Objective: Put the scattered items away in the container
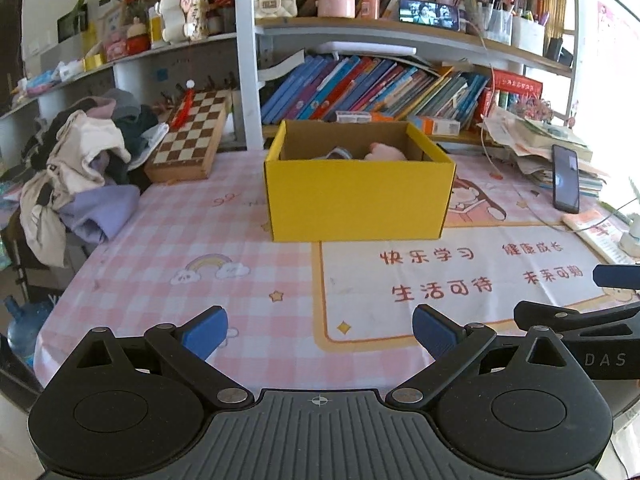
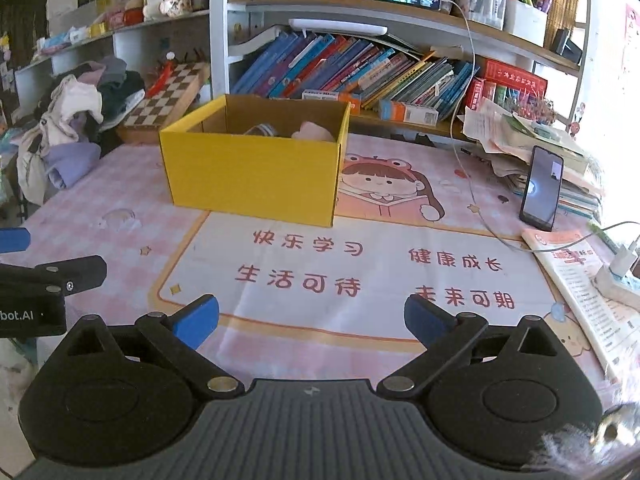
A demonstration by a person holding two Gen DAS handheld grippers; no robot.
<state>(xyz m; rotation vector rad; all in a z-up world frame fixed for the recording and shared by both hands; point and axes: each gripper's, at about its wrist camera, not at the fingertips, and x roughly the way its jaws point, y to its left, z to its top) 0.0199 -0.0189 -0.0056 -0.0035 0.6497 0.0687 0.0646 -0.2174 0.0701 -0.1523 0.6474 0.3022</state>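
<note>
1. Jaws on both tools stand wide apart with nothing between them: the left gripper (image 1: 320, 330) and the right gripper (image 2: 312, 320) each hover low over the worktop (image 2: 120, 240), blue pads spread.
2. From the left wrist view, the yellow box (image 1: 356, 200) sits at 12 o'clock, well apart from the pads, its top open.
3. Inside the box, a pink soft item (image 1: 386, 151) lies toward 1 o'clock and a grey-rimmed item (image 1: 336, 155) just beside it toward 11 o'clock; what exactly they are cannot be told.
4. From the right wrist view, the same box (image 2: 256, 176) sits at 11 o'clock.
5. A chessboard case (image 1: 188, 136) leans at 10 o'clock of the box in the left view, near a heap of clothes (image 1: 80, 168) at the worktop's edge.
6. An upright phone (image 2: 542, 188) stands at 2 o'clock in the right view, propped against a stack of papers (image 2: 520, 132).
7. A workbook (image 2: 576, 280) lies at 3 o'clock in that view, with a white charger plug (image 2: 624, 262) touching its far edge.
8. Rows of books (image 1: 360, 88) fill the shelf behind the box.
</note>
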